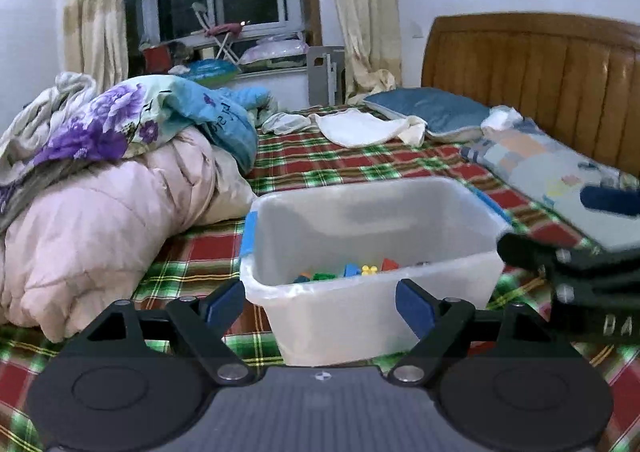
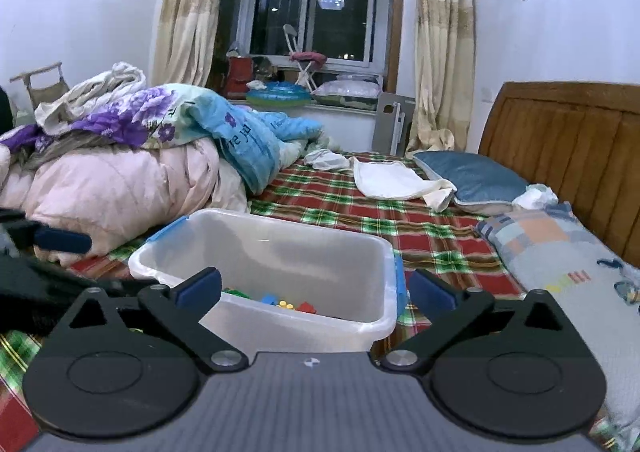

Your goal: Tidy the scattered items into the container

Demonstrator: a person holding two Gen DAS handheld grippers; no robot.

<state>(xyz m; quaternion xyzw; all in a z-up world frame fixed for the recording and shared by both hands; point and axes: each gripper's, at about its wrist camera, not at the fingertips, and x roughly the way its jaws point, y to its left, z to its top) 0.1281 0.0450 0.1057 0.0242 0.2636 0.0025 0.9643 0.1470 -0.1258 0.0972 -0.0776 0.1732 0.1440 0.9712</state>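
Blue-padded fingers of the left gripper (image 1: 320, 304) stand spread wide at the bottom of the left wrist view, with nothing between them; the near wall of the container (image 1: 360, 316) shows through the gap. In the right wrist view the right gripper (image 2: 316, 290) is likewise spread to its widest and empty, its left finger (image 2: 200, 286) overlapping the container's near rim in the picture and its right finger just past the box's right corner.

Just beyond both grippers the translucent white container sits on the plaid bedsheet (image 1: 320, 163), at centre frame in the left view and slightly left of centre in the right. Blue latches (image 2: 400, 284) hang on its short ends. On its floor lie the toy blocks (image 1: 356, 270), a small heap of green, blue, yellow and red pieces.

At the right edge of the left view the other gripper shows, dark and blurred.

Further back, a heap of pink and floral quilts (image 1: 100, 179) fills the left side, and a patchwork pillow (image 2: 560, 252) lies at the right. Behind these are a white cloth (image 1: 360, 127), a blue pillow (image 2: 472, 175) and the wooden headboard (image 1: 540, 59). Farthest away is a dark window (image 2: 316, 11) flanked by curtains (image 2: 444, 51).
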